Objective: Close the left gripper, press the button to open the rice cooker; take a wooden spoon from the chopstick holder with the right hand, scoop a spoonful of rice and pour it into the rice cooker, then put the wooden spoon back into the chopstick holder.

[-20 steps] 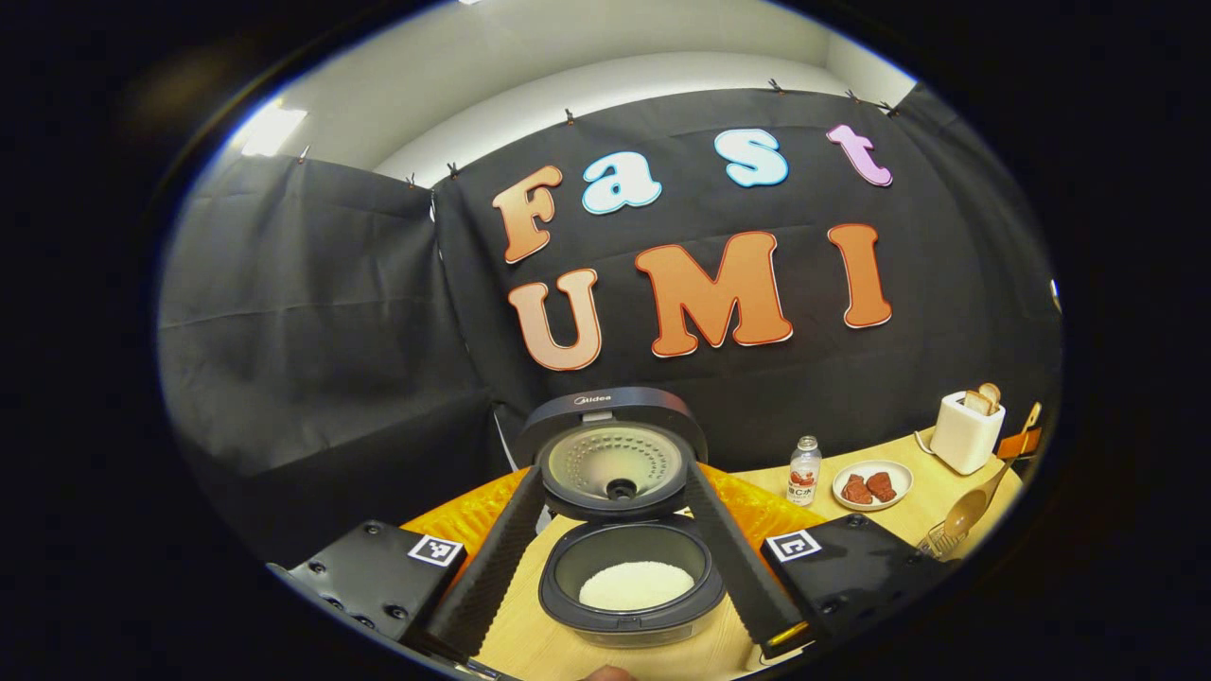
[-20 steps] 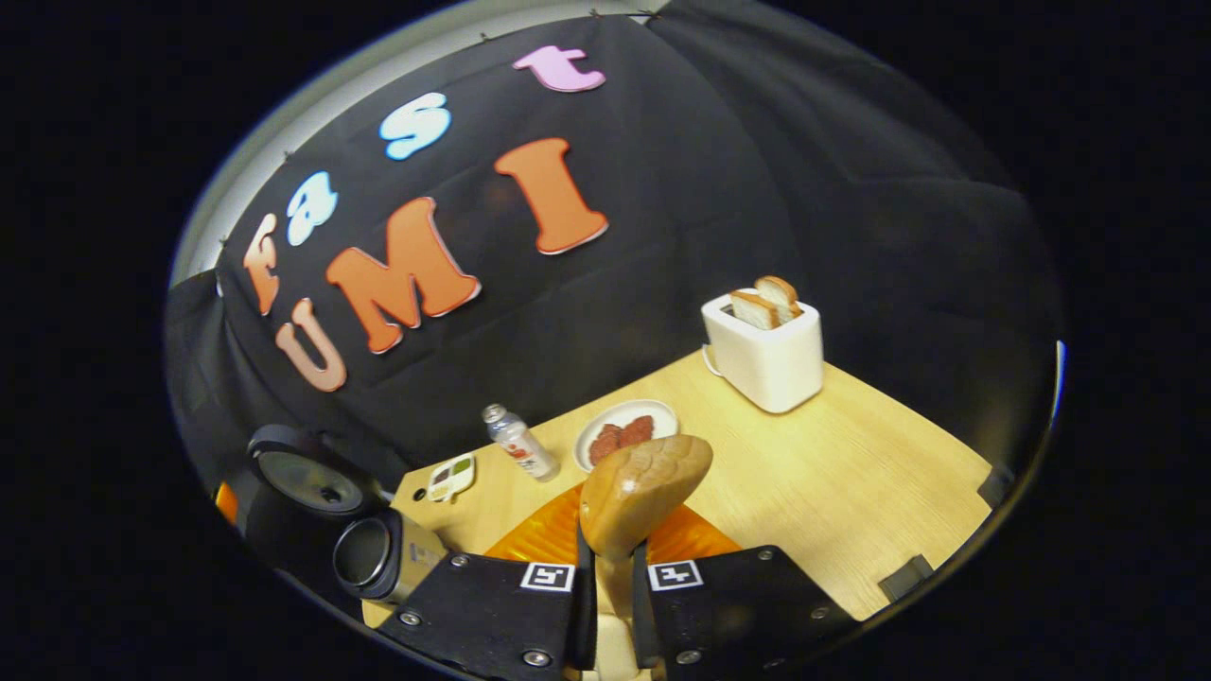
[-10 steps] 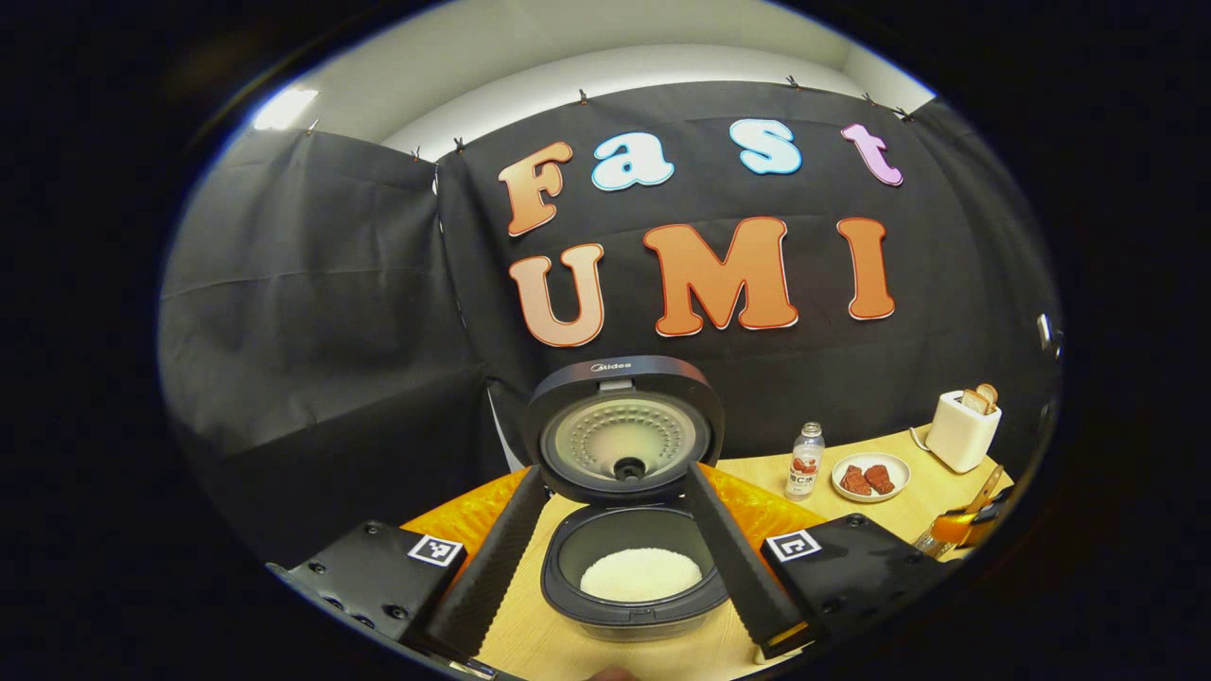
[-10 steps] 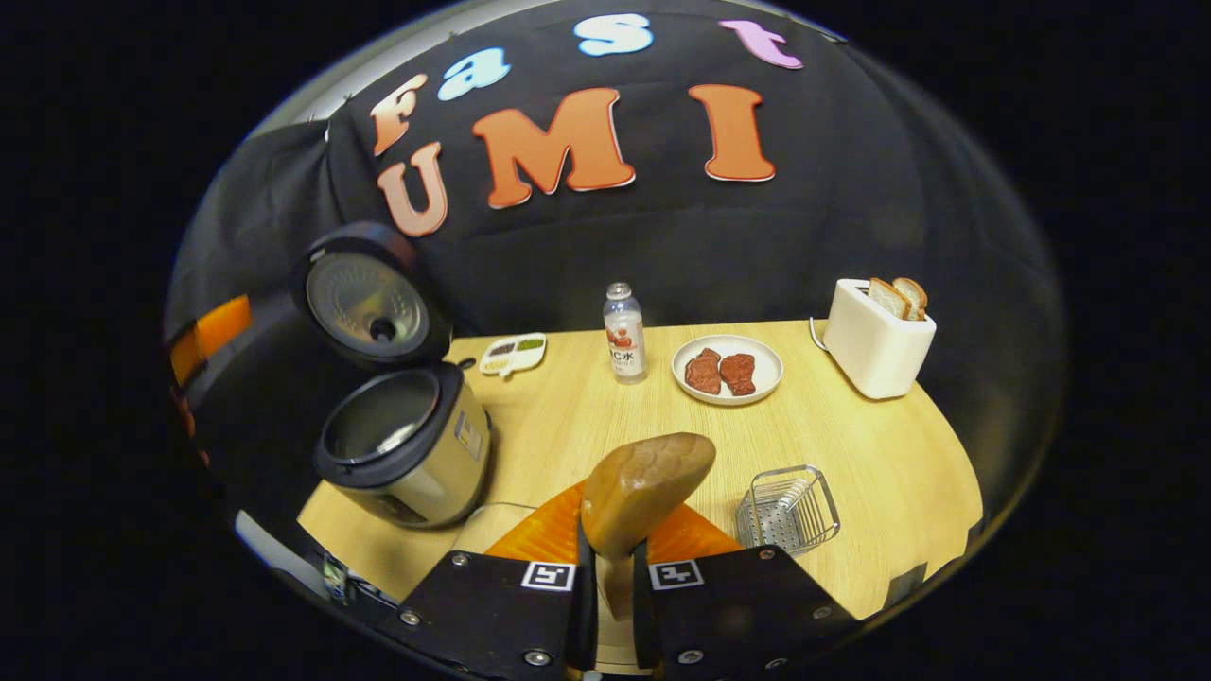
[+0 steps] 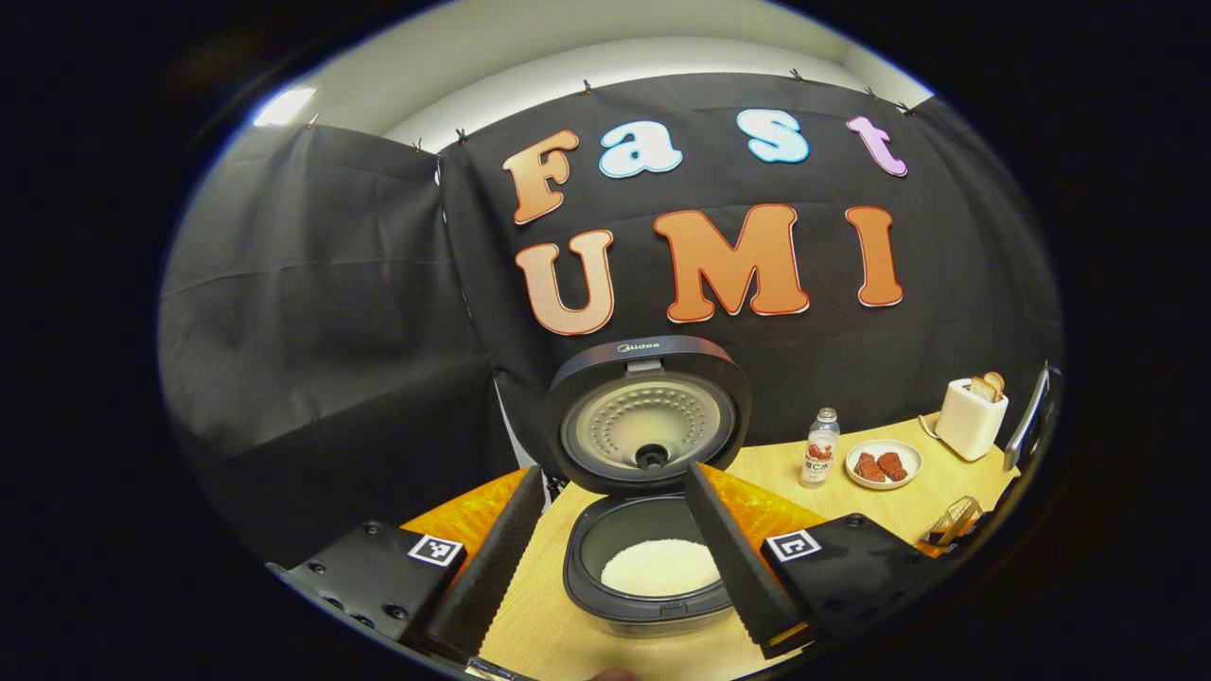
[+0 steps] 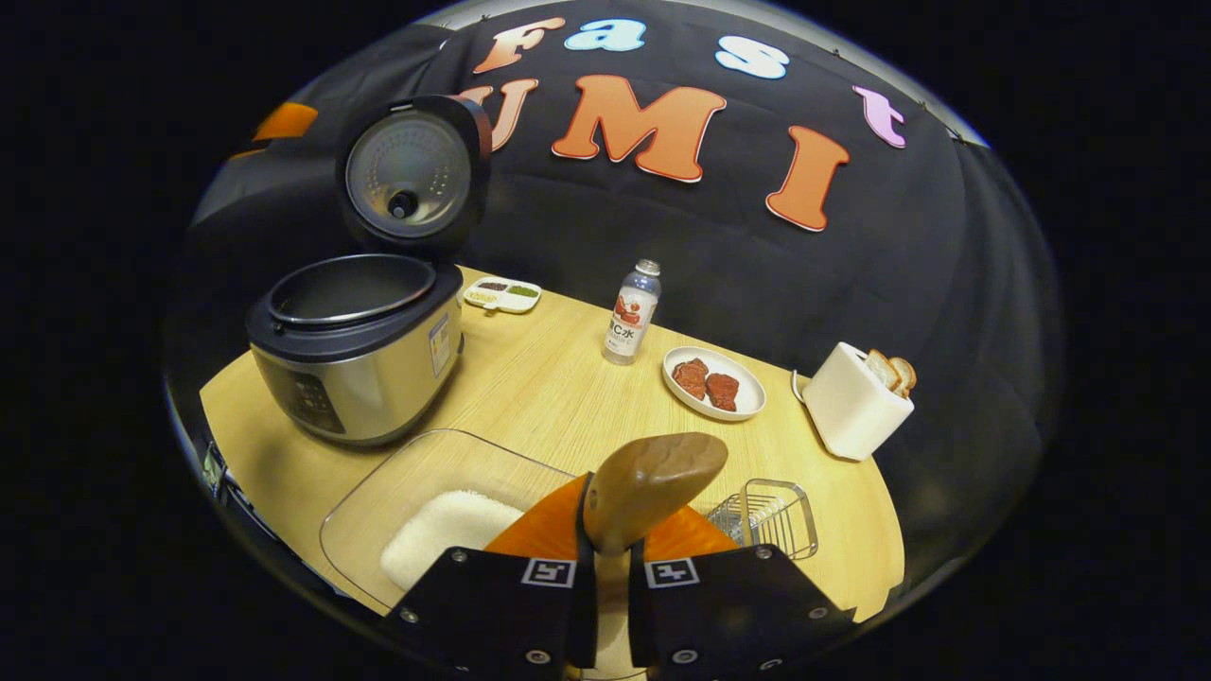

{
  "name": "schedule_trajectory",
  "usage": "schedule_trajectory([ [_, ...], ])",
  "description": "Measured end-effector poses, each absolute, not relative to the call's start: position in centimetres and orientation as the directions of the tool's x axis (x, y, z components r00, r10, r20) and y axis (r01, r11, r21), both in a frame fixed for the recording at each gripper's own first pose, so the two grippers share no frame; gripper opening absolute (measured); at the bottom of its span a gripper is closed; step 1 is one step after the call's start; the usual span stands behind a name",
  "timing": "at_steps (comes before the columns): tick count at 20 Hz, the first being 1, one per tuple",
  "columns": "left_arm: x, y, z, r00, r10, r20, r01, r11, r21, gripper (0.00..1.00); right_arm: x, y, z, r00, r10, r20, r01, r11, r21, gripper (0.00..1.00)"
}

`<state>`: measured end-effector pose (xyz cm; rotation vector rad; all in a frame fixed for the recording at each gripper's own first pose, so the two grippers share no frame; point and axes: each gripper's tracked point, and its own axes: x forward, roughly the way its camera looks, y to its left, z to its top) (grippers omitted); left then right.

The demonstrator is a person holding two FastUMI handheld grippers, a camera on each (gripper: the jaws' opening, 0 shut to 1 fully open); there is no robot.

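The rice cooker stands open on the table, its lid upright and white rice in the pot. My left gripper is open, one finger on each side of the pot and a little in front of it. My right gripper is shut on the handle of the wooden spoon, whose bowl sticks up ahead of the fingers. Just left of it, a glass dish holds rice. The wire chopstick holder sits close on the right. The cooker is farther left.
A bottle, a plate of red meat and a white toaster with bread stand along the back of the wooden table. A small divided dish lies behind the cooker. The table edge runs near the glass dish.
My right gripper has swung with the spoon toward the cooker side, bringing the glass dish of rice into view below it. The left gripper has drifted slightly and stays open.
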<state>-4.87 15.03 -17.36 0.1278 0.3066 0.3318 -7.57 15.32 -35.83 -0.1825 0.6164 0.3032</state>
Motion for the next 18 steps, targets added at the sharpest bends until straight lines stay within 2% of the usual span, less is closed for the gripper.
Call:
schedule_trajectory([
  [5,-4.4,15.1,-18.3,0.901,0.32,-0.294,-0.277,0.944,0.18,0.94,-9.1,17.6,-36.4,0.819,0.253,-0.515,-0.347,0.933,-0.094,0.12],
  [6,-4.3,15.2,-18.4,0.901,0.318,-0.296,-0.273,0.944,0.183,1.0,-9.5,18.0,-36.7,0.825,0.252,-0.506,-0.341,0.936,-0.09,0.12],
  [7,-4.2,15.3,-18.5,0.901,0.313,-0.3,-0.266,0.946,0.186,0.94,-10.0,18.2,-36.9,0.825,0.244,-0.509,-0.327,0.942,-0.08,0.12],
  [9,-3.9,15.4,-18.9,0.902,0.302,-0.309,-0.252,0.949,0.191,0.94,-9.7,18.3,-37.0,0.834,0.219,-0.507,-0.282,0.958,-0.049,0.11],
  [13,-3.4,15.6,-19.7,0.906,0.274,-0.324,-0.216,0.955,0.203,0.94,-9.2,18.2,-36.6,0.836,0.194,-0.513,-0.161,0.981,0.108,0.11],
  [18,-2.5,15.4,-20.6,0.91,0.23,-0.344,-0.164,0.964,0.211,0.94,-9.3,18.7,-37.1,0.815,0.201,-0.543,-0.003,0.939,0.344,0.11],
])
